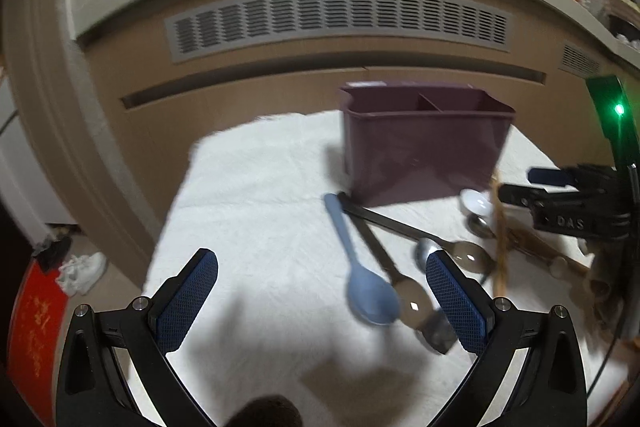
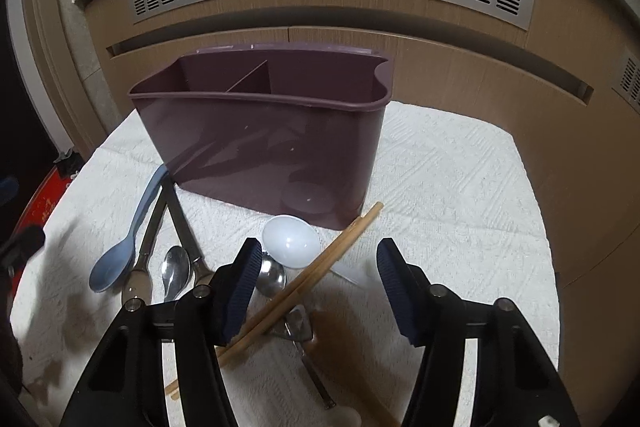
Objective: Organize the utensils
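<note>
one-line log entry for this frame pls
left tongs: open, empty | right tongs: open over chopsticks | caddy: no utensils seen inside

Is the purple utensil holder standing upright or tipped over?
Upright: the purple holder stands on its base on the white cloth, its open top facing up.

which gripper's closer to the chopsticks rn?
Right. The right gripper hangs just over the chopsticks, jaws open astride them, not gripping. The left gripper is off to their left, open over the blue spoon.
</note>
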